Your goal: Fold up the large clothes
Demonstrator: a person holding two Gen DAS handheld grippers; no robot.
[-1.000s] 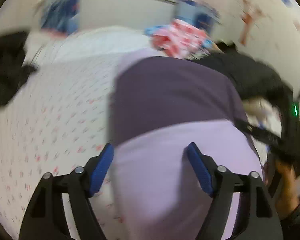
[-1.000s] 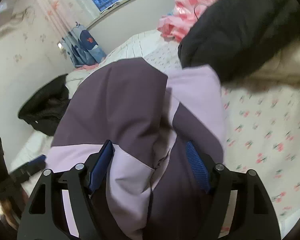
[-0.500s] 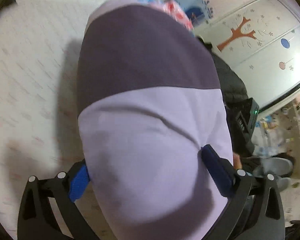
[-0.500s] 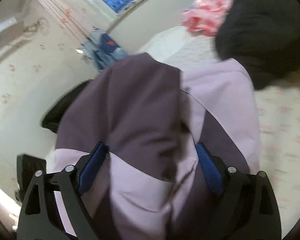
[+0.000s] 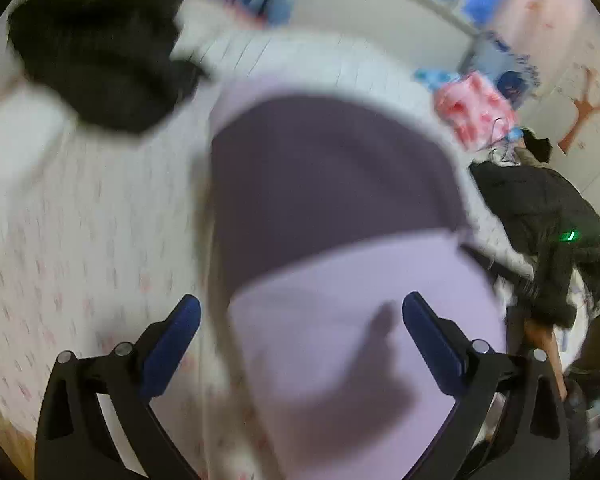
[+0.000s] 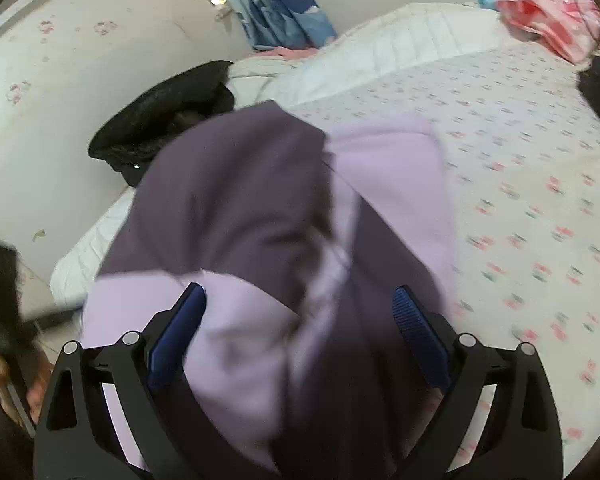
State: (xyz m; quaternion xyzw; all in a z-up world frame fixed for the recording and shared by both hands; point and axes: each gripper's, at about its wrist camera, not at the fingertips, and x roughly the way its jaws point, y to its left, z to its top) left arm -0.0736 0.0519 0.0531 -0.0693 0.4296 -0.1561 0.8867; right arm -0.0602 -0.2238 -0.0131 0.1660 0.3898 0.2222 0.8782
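Right wrist: purple jacket (image 6: 236,200), dk/lt panels, rumpled on bed (image 6: 540,200)

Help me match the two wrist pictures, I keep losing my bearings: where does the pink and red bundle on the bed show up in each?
Left wrist: the pink and red bundle sits upper right, on the bed's far end, beyond the purple jacket.
Right wrist: the bundle is at the top right corner.
Shared landmark: the black coat by the pillow end, upper left in both views.
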